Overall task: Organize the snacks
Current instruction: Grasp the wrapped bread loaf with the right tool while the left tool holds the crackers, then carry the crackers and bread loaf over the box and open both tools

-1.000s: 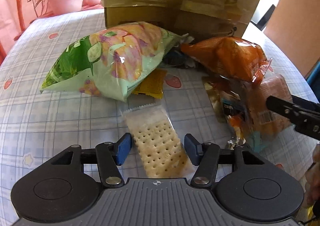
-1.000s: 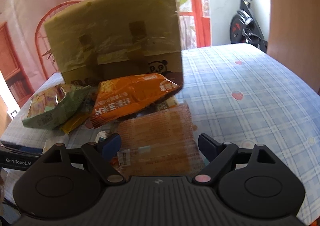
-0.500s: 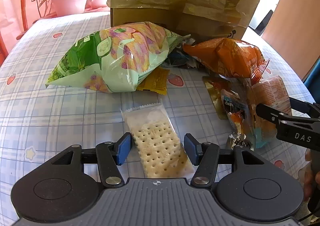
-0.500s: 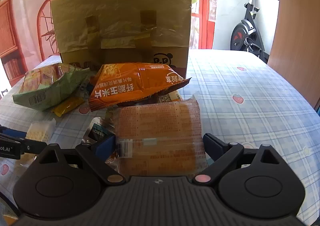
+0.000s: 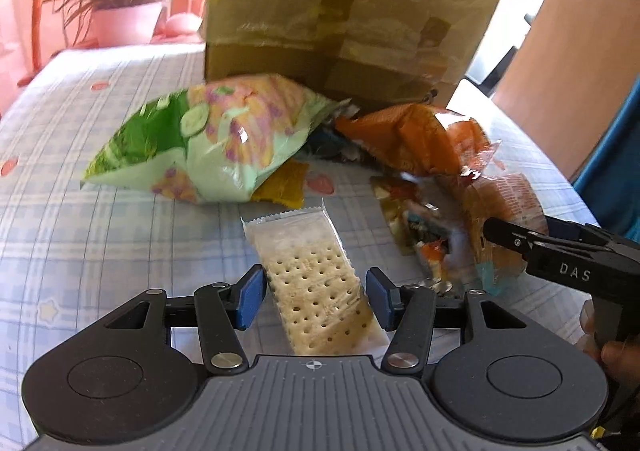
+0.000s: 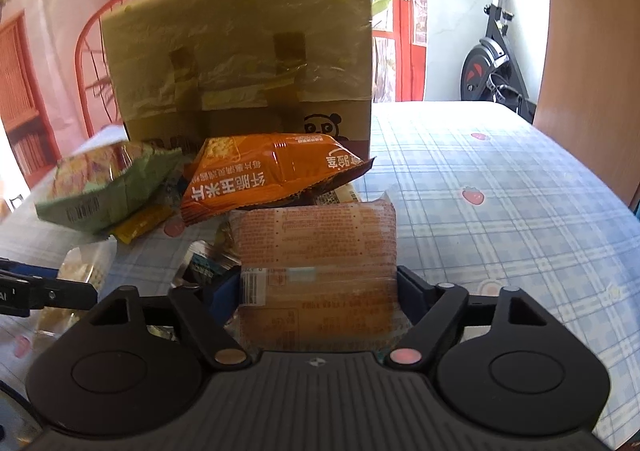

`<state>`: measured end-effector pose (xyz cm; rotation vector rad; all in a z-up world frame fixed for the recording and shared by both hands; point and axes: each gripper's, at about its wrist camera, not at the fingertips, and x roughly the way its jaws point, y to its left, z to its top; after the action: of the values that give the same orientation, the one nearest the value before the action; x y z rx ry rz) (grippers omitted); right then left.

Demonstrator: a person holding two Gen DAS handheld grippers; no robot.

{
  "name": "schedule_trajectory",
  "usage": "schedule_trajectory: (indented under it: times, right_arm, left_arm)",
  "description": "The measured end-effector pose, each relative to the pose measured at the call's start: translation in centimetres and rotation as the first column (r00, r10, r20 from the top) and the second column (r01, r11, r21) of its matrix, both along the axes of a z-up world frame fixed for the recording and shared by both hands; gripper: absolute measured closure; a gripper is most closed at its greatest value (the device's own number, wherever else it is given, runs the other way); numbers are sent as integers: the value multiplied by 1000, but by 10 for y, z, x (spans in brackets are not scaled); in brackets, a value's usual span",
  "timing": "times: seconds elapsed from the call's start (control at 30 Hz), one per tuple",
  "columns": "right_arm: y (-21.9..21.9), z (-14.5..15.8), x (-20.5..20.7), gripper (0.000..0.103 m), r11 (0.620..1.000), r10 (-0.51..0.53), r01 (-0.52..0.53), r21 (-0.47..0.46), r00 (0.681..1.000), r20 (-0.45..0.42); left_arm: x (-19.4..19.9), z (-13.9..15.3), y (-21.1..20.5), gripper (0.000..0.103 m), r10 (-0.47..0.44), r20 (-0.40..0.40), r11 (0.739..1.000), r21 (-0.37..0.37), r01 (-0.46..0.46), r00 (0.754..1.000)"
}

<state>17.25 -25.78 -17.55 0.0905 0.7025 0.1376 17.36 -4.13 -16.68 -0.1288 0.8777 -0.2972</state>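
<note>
A clear cracker packet lies between my left gripper's blue pads. Its jaws are closing, and the pads sit against the wrapper's sides. In the right wrist view the same packet shows at the left, behind a left finger. My right gripper is closing on an orange-brown biscuit packet, with both pads pressed on its edges. The left wrist view shows that packet with a right finger across it.
A green chip bag, an orange corn-chip bag, a yellow sachet and a small colourful packet lie before a tall cardboard box on the checked tablecloth. A potted plant stands far left.
My right jaws have closed in from wide apart onto the biscuit packet's sides. The left gripper has tilted a little, with the cracker packet still between its pads.
</note>
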Motion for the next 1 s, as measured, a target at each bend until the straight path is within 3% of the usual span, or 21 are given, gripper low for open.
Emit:
schedule_trajectory:
  times: [0.17, 0.37, 0.63, 0.8, 1.0]
  right_arm:
    - [-14, 14, -3, 25, 997, -32, 32, 70, 999, 8]
    - [-27, 28, -3, 25, 990, -72, 70, 120, 997, 10]
    - [-15, 24, -1, 25, 1000, -20, 21, 15, 999, -37]
    - [-15, 22, -6, 25, 1000, -14, 12, -26, 998, -58]
    - [-27, 23, -8, 25, 998, -65, 64, -14, 994, -86]
  left_arm:
    - [-5, 14, -4, 46, -57, 57, 998, -20, 58, 997]
    - [-4, 23, 2, 46, -48, 91, 998, -36, 52, 995]
    - [-6, 27, 6, 45, -29, 105, 998, -56, 35, 994]
    - [-9, 26, 1, 45, -75, 94, 993, -88, 83, 993]
    - [-9, 29, -5, 45, -114, 107, 988, -93, 124, 988]
